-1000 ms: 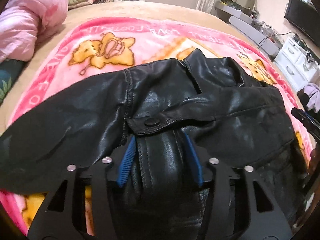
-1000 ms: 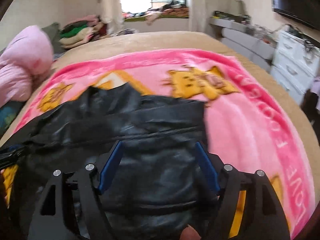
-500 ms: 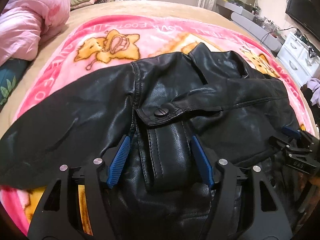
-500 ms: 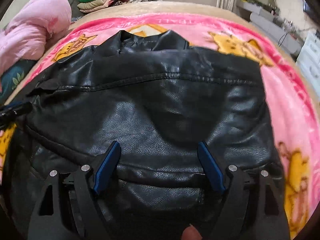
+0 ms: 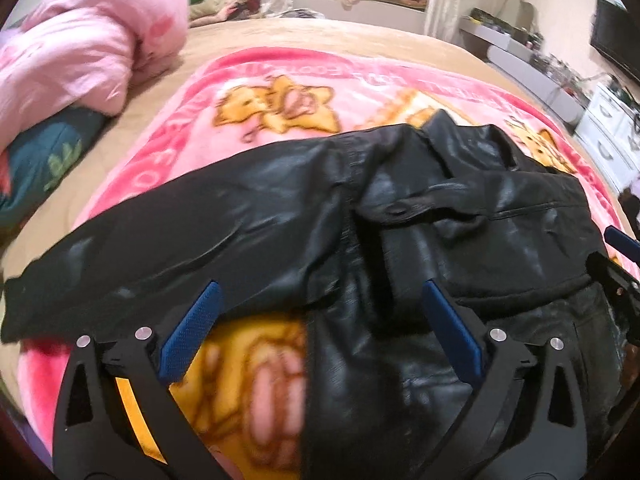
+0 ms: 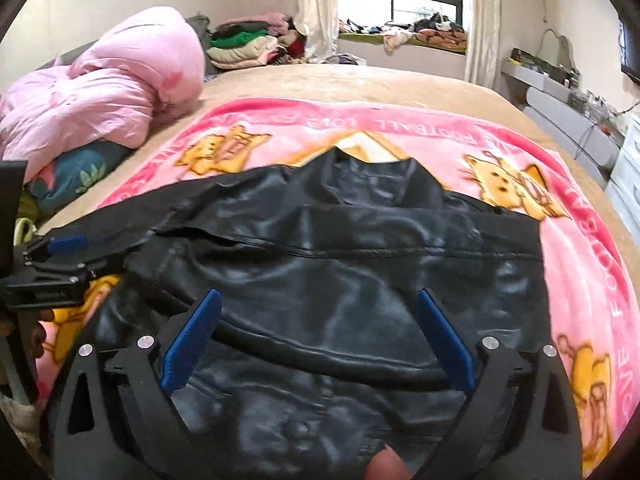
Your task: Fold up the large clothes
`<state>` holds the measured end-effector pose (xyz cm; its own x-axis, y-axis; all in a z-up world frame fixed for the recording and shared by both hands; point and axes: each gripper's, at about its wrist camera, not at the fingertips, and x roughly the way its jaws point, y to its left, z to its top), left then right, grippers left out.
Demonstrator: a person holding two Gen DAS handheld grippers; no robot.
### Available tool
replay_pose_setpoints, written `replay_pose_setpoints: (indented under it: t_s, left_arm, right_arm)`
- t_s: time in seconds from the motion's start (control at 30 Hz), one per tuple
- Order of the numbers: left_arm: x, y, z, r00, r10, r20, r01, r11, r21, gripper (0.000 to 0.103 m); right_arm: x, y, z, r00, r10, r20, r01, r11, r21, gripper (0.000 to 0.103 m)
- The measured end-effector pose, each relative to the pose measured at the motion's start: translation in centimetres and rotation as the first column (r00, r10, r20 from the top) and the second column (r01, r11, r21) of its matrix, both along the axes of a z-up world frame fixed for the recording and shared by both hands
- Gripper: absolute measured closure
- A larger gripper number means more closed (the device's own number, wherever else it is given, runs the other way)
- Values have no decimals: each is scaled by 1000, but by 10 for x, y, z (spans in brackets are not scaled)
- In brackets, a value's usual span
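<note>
1. A black leather jacket [image 6: 340,280] lies spread on a pink cartoon blanket [image 6: 580,216] that covers the middle of a bed [image 6: 360,80]. Its collar points toward the far edge of the bed, where a window sits beyond.

2. One sleeve [image 5: 168,240] stretches flat toward the left edge of the blanket. A flap with a snap button [image 5: 396,211] lies across the jacket's chest.

3. The left gripper [image 5: 320,328] hangs over the jacket's near left part, where the leather meets the bare blanket. Its jaws have just been opening and now stand wide apart. The blue pads [image 5: 192,328] press on nothing; the leather lies loose below and between them.

4. The right gripper [image 6: 320,332] hangs over the jacket's near right part. Its jaws have also just been opening and stand wide apart, gripping nothing. A raised fold of leather runs across beneath them.

5. In the right wrist view, the left gripper shows at the left edge of the frame, just beside the jacket's side.

6. A fingertip [image 6: 384,466] of the person shows at the bottom of the right wrist view.

7. A pink quilt [image 6: 112,92] is bundled at the far left corner of the bed, above a teal leaf-print pillow [image 6: 76,172]. Folded clothes [image 6: 248,44] are stacked beyond the bed's far edge. A white dresser [image 5: 608,136] stands past the right edge.
</note>
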<state>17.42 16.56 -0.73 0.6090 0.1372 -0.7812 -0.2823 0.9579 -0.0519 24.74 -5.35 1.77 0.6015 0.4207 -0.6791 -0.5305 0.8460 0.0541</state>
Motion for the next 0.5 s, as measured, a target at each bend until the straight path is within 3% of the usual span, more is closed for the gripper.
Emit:
replay_pose_setpoints:
  t_s: [0.17, 0.5]
  left_arm:
    - [-18, 22, 2, 997, 81, 0, -81, 997, 15, 9]
    - [-45, 68, 11, 978, 209, 24, -208, 978, -23, 9]
  right_arm:
    - [-12, 29, 4, 999, 48, 15, -48, 999, 1, 5]
    - [-31, 89, 12, 989, 140, 39, -140, 990, -11, 5]
